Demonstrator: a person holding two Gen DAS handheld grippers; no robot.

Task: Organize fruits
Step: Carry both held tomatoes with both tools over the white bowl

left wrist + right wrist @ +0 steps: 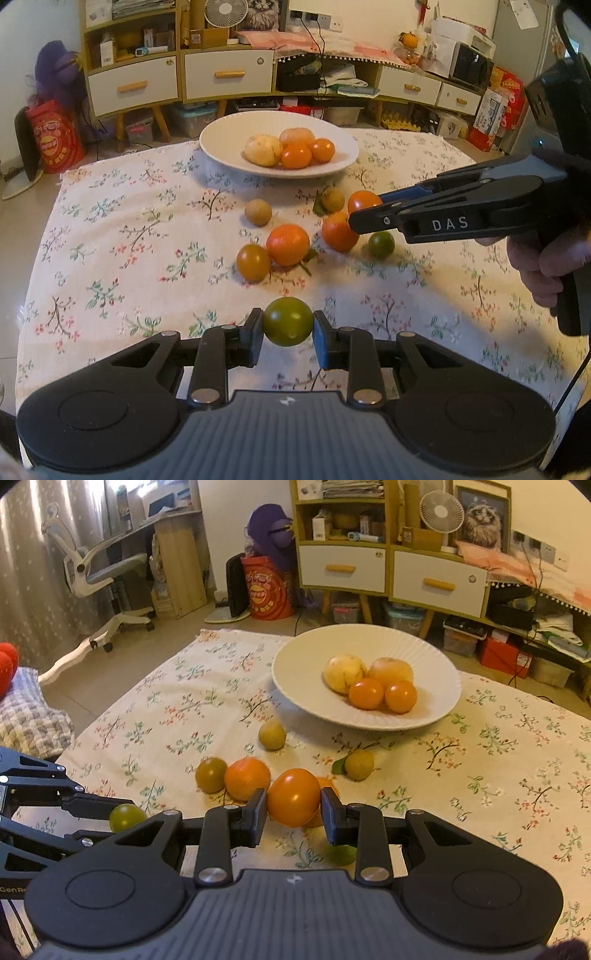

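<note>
My left gripper [288, 334] is shut on a green tomato [287, 321], held above the floral cloth; it also shows in the right wrist view [126, 816]. My right gripper [293, 812] is shut on an orange tomato [294, 796], also seen in the left wrist view [364, 202]. A white plate [221, 138] at the back holds several fruits: two pale ones and two orange tomatoes [365, 693]. Loose on the cloth lie an orange [287, 240], an orange-brown tomato [253, 261], another orange [337, 232], a green tomato [381, 243] and two small yellow-brown fruits [258, 212].
The table is covered by a floral cloth [129, 240]. Behind it stand white-and-wood cabinets [221, 74], a red bucket [266, 590] and an office chair [103, 572]. Floor lies beyond the far table edge.
</note>
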